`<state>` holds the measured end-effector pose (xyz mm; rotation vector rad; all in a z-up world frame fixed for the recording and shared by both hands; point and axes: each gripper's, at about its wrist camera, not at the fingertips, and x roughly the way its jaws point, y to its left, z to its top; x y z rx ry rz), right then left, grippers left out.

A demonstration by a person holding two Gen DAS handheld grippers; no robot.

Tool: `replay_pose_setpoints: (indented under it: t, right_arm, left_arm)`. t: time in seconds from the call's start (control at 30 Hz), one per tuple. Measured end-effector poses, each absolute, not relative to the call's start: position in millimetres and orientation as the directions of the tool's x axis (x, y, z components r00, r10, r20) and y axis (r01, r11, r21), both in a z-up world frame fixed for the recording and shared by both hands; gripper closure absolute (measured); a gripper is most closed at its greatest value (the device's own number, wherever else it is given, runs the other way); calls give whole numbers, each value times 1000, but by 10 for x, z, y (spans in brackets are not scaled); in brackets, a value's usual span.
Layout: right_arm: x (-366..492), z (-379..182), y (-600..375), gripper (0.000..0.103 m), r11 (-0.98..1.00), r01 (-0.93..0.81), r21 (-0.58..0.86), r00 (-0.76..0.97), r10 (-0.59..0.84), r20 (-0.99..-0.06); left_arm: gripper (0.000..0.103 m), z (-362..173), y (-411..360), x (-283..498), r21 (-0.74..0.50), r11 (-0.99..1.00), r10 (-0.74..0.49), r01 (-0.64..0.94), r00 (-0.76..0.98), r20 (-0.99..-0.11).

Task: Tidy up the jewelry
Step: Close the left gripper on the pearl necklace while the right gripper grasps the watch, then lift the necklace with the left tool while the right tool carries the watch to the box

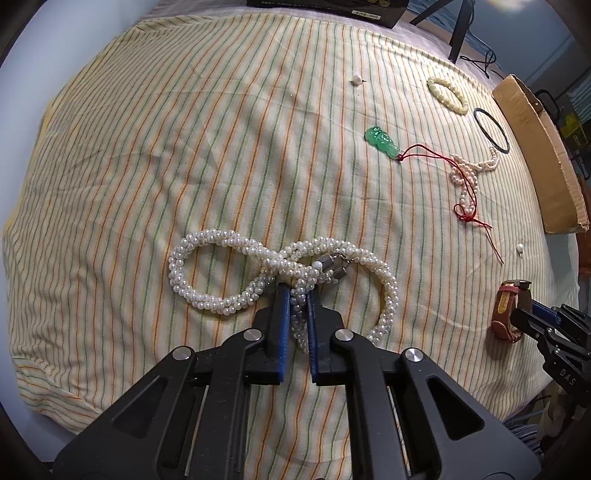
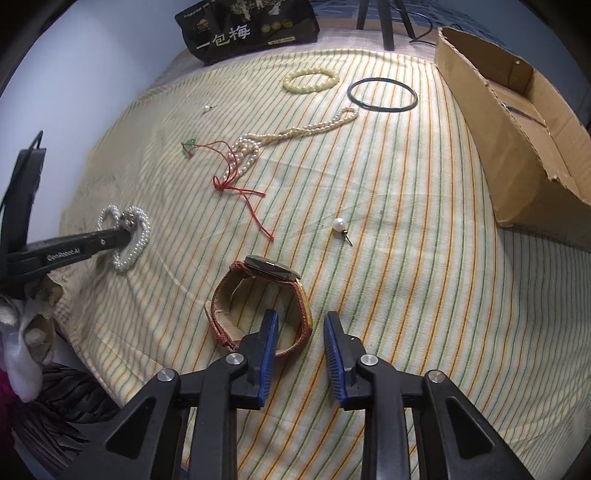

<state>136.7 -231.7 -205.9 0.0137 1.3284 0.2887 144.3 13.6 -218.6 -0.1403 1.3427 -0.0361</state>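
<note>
1. The striped cloth [image 1: 147,147] is soft woven fabric, matt and lightly creased.
2. The twisted pearl necklace [image 1: 207,266] is glossy, with a faceted metal clasp [image 1: 334,267].
3. The green pendant [image 1: 382,142] looks polished and translucent, hung on a red string [image 1: 476,221].
4. The watch [image 2: 266,295] has a rough, worn leather strap.
5. The cardboard box [image 2: 498,122] is matt with torn edges.
6. Both grippers' pads [image 2: 269,354] are ribbed blue rubber on matt black plastic.

The black packet [image 1: 325,9] is cut off by the top edge.
</note>
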Motion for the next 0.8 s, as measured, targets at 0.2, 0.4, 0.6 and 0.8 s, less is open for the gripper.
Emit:
replay_pose_setpoints:
  t: [0.2, 0.4, 0.6, 0.8]
  right_arm:
    - [1399, -2039, -2335, 95, 965, -194, 177, 223, 219, -950]
    - [1381, -1896, -2301, 96, 960, -212, 182, 268, 236, -934]
    - [1368, -1693, -2267, 96, 957, -235, 172, 328, 245, -912]
    - [1352, -1533, -2294, 96, 959, -238, 153, 381, 237, -894]
  left_arm:
    - [97, -2107, 202, 1396, -164, 984, -144, -67, 239, -960]
    - [97, -1801, 362, 1353, -244, 966, -209, -82, 303, -930]
    - [97, -1414, 467, 1264, -315, 946, -260, -84, 389, -884]
    - [97, -1063, 467, 1240, -349, 934, -277, -74, 464, -841]
